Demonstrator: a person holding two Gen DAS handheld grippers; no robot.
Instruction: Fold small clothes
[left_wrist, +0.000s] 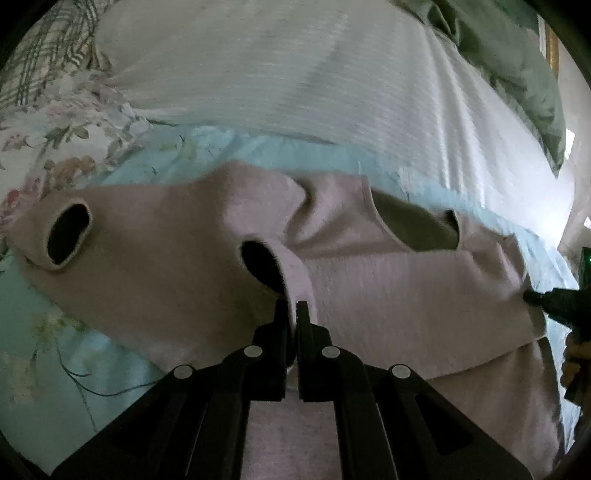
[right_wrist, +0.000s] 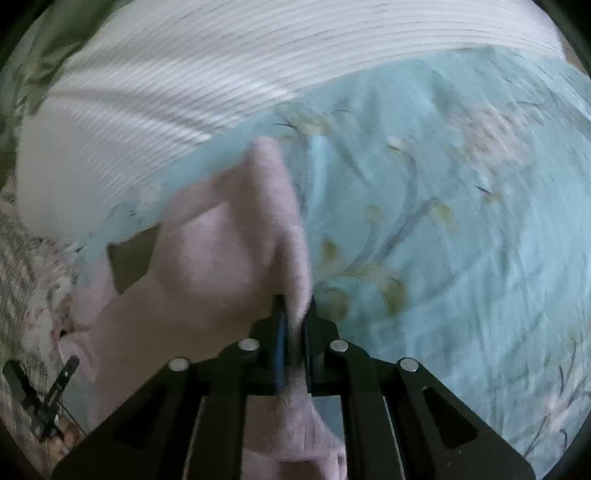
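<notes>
A small pale pink sweater (left_wrist: 388, 280) lies on a light blue floral bedsheet (left_wrist: 55, 369), its neck opening toward the back and two sleeve cuffs open at the left. My left gripper (left_wrist: 292, 314) is shut on the sweater's fabric beside one sleeve cuff (left_wrist: 262, 266). The other cuff (left_wrist: 68, 234) lies further left. My right gripper (right_wrist: 295, 310) is shut on a raised fold of the pink sweater (right_wrist: 229, 251) at its right side. It also shows in the left wrist view (left_wrist: 532, 297), pinching the sweater's right edge.
A white ribbed blanket (left_wrist: 295, 74) lies behind the sweater. A green pillow (left_wrist: 517, 55) sits at the far right. A floral pillow (left_wrist: 48, 110) is at the far left. The blue sheet (right_wrist: 461, 240) spreads to the right.
</notes>
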